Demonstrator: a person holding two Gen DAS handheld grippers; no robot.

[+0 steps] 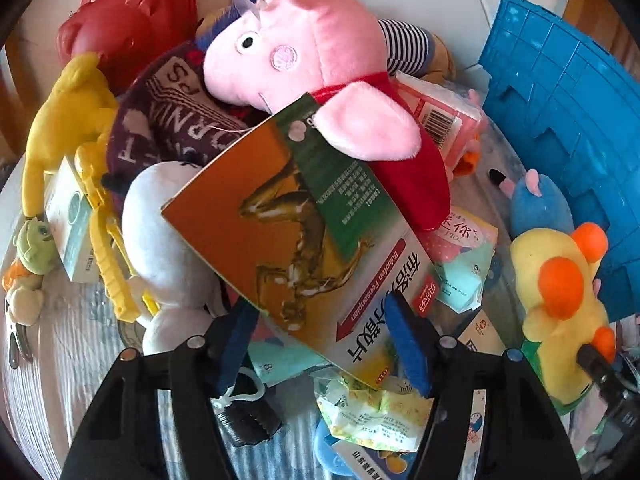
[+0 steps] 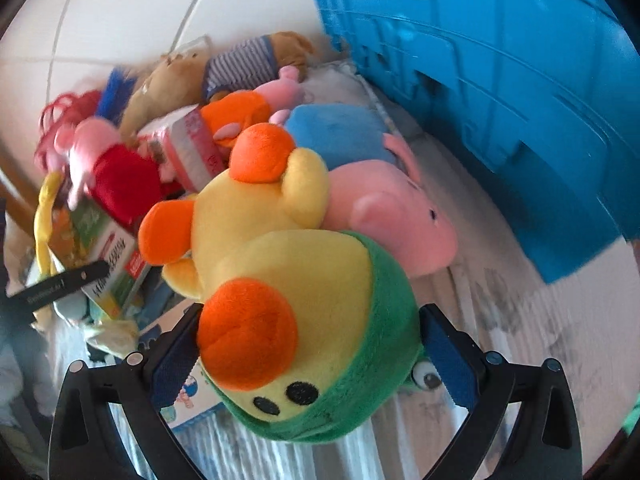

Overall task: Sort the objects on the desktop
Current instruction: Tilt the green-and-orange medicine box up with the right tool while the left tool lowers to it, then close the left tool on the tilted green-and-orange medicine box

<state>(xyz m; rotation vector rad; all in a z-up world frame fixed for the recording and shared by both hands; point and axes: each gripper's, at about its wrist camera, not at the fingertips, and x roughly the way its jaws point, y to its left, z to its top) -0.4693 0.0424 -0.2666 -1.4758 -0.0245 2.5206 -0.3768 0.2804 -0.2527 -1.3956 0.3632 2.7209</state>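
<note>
The left gripper (image 1: pixel 324 344) clamps the medicine box (image 1: pixel 304 240) above the pile; the right gripper (image 2: pixel 308 364) squeezes the yellow plush duck (image 2: pixel 288 280) beside the blue crate (image 2: pixel 500 100). Keep both grips firm, lift clear, avoid snagging the pink pig plush (image 1: pixel 304 52).

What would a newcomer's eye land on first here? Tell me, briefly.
The yellow duck plush with orange feet and a green hood, filling the right wrist view between the right gripper pads. Next, the pink pig plush in a red dress on top of the pile, lying over the orange medicine box that the left gripper clamps. A blue crate stands at the right.
</note>
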